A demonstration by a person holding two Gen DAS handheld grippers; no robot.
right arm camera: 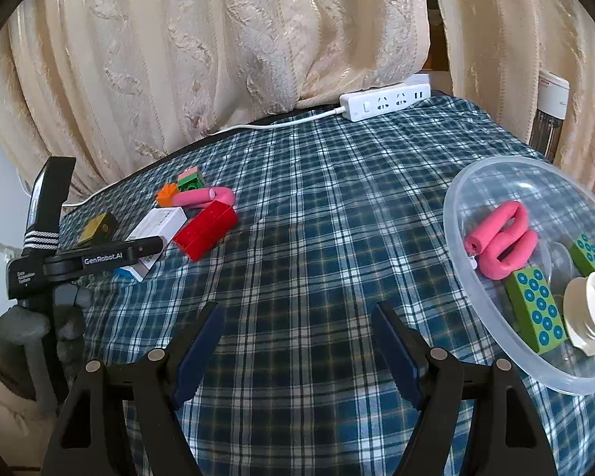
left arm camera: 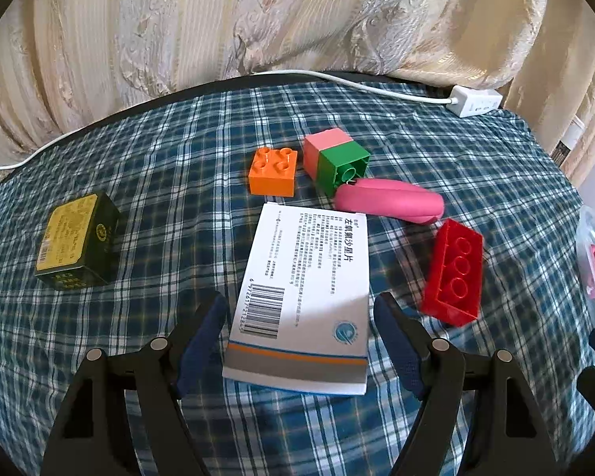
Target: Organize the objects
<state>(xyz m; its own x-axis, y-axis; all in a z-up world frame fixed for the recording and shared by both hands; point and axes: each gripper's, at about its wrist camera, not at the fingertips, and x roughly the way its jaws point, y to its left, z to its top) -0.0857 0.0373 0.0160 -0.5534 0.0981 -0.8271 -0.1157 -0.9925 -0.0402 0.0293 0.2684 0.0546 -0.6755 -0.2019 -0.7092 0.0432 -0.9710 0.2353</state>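
The checked tablecloth (right arm camera: 317, 206) covers the whole table, and a clear plastic bowl (right arm camera: 456, 214) sits at its right edge, already holding a pink foam curler, two green dotted blocks and a white cap. You are working the left side, where the loose items lie grouped: a white medicine box (left arm camera: 301, 297) lies flat, nearest the front edge, with a red brick (left arm camera: 452, 273) just beside it on the right. A second pink curler (left arm camera: 388, 200) and a pink-and-green block (left arm camera: 335, 158) lie behind the box, an orange brick (left arm camera: 273, 172) next to them, and a dark green tin (left arm camera: 75, 242) well apart toward the left edge. Your left gripper (left arm camera: 299, 309) straddles the medicine box with both pads clear of its long sides; nothing is clamped yet. Lower it until the pads bracket the box's side walls, keep the fingers parallel to the long edges, and close evenly so the thin carton does not skew or crush. Your right gripper (right arm camera: 297, 317) stands apart over bare cloth near the front edge, holding nothing; keep it clear of the bowl.
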